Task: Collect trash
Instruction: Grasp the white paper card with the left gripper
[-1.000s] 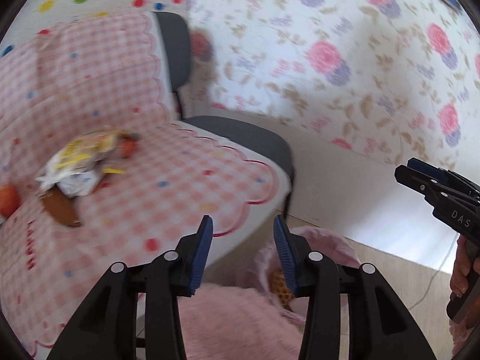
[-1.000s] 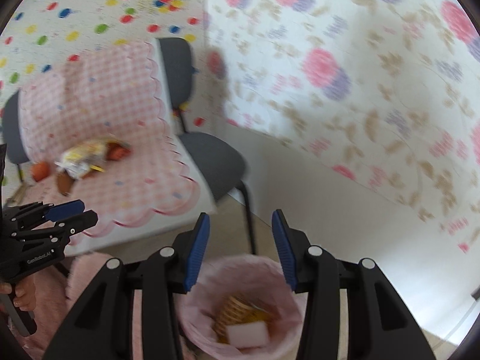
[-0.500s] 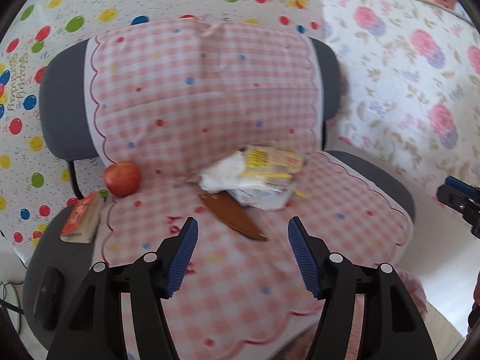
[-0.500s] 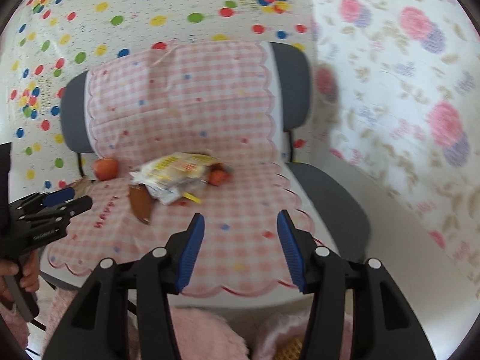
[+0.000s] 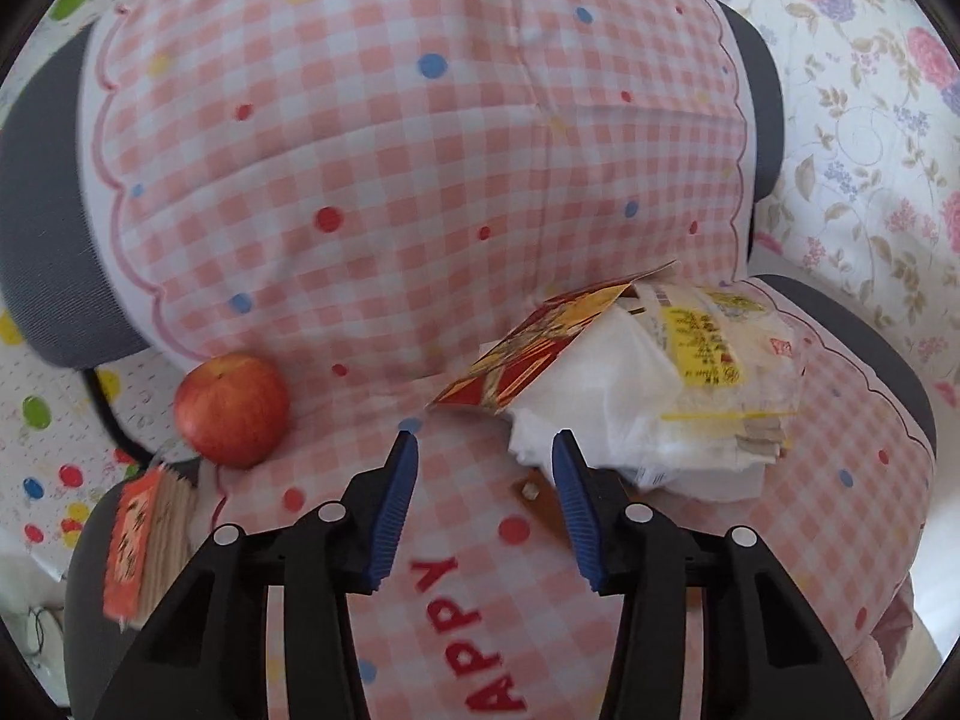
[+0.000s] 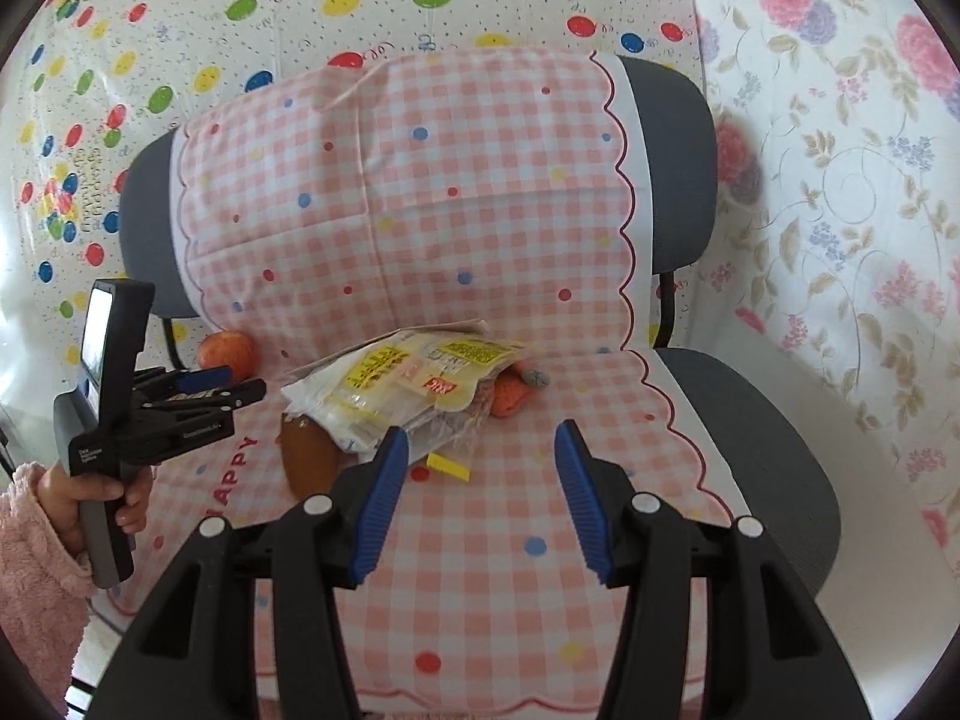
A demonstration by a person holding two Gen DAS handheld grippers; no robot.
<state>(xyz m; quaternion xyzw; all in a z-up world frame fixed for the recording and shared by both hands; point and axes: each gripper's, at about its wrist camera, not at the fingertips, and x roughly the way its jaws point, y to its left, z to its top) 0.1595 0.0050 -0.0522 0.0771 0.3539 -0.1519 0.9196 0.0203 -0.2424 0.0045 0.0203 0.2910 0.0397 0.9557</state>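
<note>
Now swung away from the bin to face the chair (image 5: 48,228). Left tongs (image 5: 480,450) just narrowed, empty, close over wrappers (image 5: 672,384) beside an apple (image 5: 231,411). Right tongs (image 6: 480,444) apart, empty, farther back.

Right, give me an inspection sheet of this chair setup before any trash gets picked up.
Surface: chair seat and back draped in a pink checked cloth.
Job's things: pile of wrappers mid-seat, red-and-gold packet on top; small yellow scrap.
Clutter: apple at the seat's back left; orange-wrapped packet at the left edge; brown item partly under the pile.
Grippers: left tongs open, empty, having just narrowed; right tongs open, empty.
Cables: nothing seen clearly.
Surroundings: balloon-print and floral sheets behind.
</note>
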